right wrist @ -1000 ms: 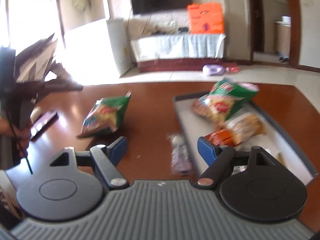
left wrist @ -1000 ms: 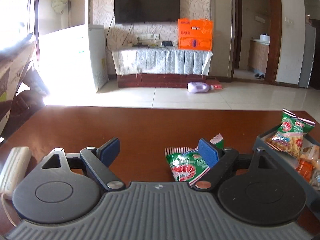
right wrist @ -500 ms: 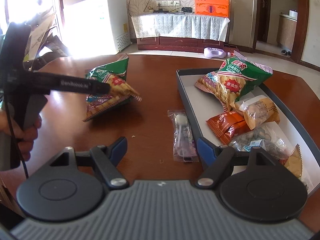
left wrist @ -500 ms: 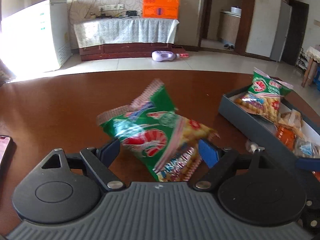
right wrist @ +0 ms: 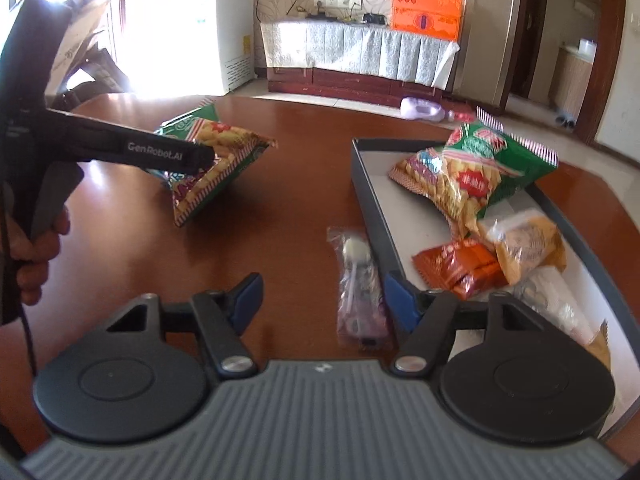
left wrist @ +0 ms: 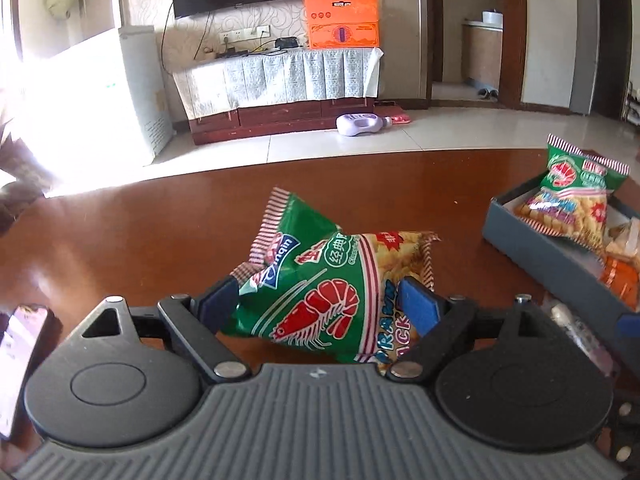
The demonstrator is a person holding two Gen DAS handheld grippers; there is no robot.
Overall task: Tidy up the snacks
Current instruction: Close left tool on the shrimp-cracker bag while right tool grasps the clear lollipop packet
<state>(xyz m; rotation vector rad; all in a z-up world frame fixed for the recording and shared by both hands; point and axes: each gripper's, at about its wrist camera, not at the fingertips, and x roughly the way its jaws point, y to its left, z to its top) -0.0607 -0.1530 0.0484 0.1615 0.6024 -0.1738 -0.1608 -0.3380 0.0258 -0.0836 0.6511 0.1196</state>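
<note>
The left gripper (left wrist: 316,304) stands wide with its jaws easing apart, and the green prawn-cracker bag (left wrist: 328,280) sits between the blue pads; the left pad looks to touch the bag's crimped edge, the right pad is just beside it, so no firm hold shows. The right gripper (right wrist: 322,300) is half-wide and closing, with bare desk (right wrist: 288,216) in the middle of its gap and the clear candy packet (right wrist: 358,284) lying at 1 o'clock, close against its right pad.

The step in hand seems to be picking up the 2 loose snacks. The grey tray (right wrist: 370,196), at 2 o'clock, already carries 1 similar green bag (right wrist: 484,168), an orange packet (right wrist: 460,266) and others. Next, each gripper probably needs to centre on its snack, pinch, lift and carry it over the tray rim.
</note>
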